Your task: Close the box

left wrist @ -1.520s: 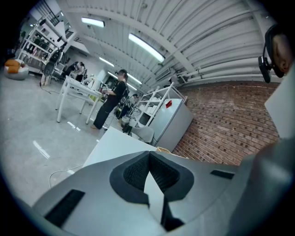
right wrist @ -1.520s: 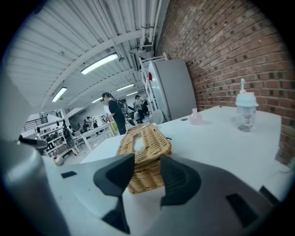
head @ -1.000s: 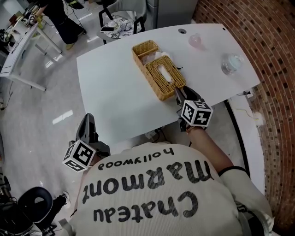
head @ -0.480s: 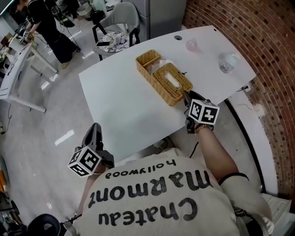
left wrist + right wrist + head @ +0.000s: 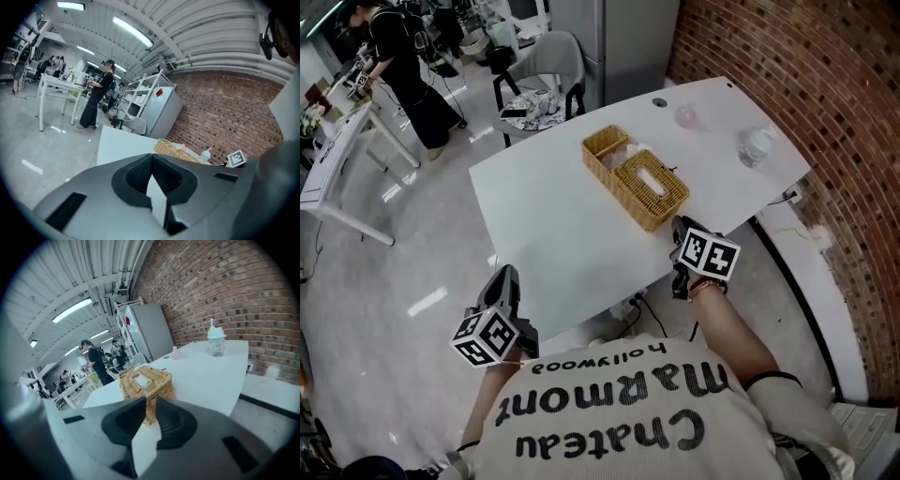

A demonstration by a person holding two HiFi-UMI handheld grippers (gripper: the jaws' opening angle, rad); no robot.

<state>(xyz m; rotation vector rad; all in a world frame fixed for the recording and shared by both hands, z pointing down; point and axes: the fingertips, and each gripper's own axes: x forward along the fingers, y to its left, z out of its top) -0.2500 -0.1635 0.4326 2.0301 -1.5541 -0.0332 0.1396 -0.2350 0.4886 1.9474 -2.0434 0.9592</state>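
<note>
Wicker box (image 5: 637, 176) near the table (image 5: 553, 225) front edge, slotted lid on. Left tongs (image 5: 508, 277) clenched, empty. Right tongs (image 5: 680, 225) just closing on nothing, slight gap. Both are held off the table, so likely finished.

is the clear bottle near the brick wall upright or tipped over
Upright: in the right gripper view the bottle stands on its base on the table, cap pointing up.

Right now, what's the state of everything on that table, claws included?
wicker lid: slot up, at the near end of the base, box not closed.
wicker base: far end uncovered, something white showing inside.
left claw: shut, empty.
right claw: narrow gap, has just been closing, nothing between, short of the box.
clear bottle: upright, lid on.
pink jar: upright.
</note>
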